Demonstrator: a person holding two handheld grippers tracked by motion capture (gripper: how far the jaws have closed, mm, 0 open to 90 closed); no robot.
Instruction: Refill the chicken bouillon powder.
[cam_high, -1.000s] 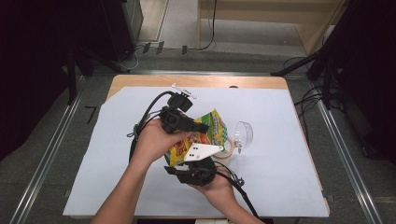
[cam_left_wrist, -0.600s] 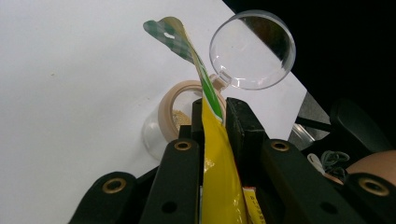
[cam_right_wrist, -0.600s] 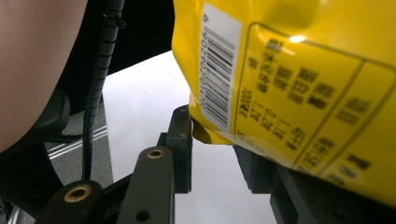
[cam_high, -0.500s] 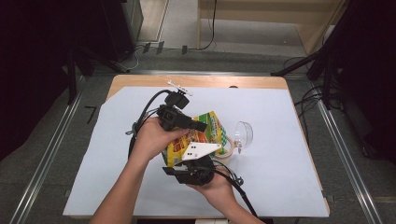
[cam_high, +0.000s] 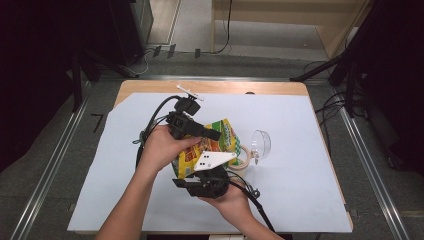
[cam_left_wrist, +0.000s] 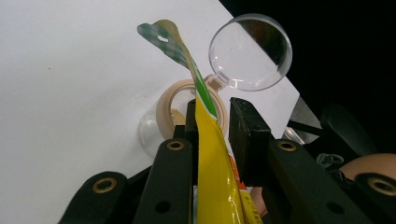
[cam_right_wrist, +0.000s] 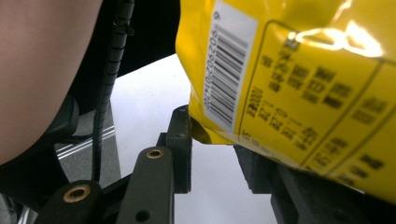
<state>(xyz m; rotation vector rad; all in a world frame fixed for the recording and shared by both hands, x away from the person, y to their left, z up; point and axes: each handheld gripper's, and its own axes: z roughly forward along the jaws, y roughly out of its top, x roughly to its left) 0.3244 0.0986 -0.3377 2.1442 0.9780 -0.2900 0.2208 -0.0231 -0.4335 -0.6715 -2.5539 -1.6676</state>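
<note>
The left claw (cam_left_wrist: 212, 126) is standing around the top edge of the yellow snack bag (cam_left_wrist: 212, 168). Its jaws have just been opening a little. The thin bag is lying against 1 jaw, and there is a small gap to the other jaw, so the claw is no longer pinching it.

The right claw (cam_right_wrist: 212, 149) is holding the bottom corner of the bag (cam_right_wrist: 289, 79), with the corner sitting between its 2 jaws. They are looking closed on it.

From above, the bag (cam_high: 220, 145) is sitting up in the air between the 2 claws, over the white sheet on the counter (cam_high: 300, 200). Its long side is running from the right claw (cam_high: 202, 172), near the person, up and away to the left claw (cam_high: 212, 135). The top of the bag is pointing toward the small clear jar (cam_left_wrist: 184, 116).

The jar is lying just past the bag top on the counter. There is something tan and crumbly inside it, but I cannot tell what. Its round clear lid (cam_left_wrist: 250, 51) is hanging open beside it.

I think the bag top has to be lined up with the jar mouth next.
</note>
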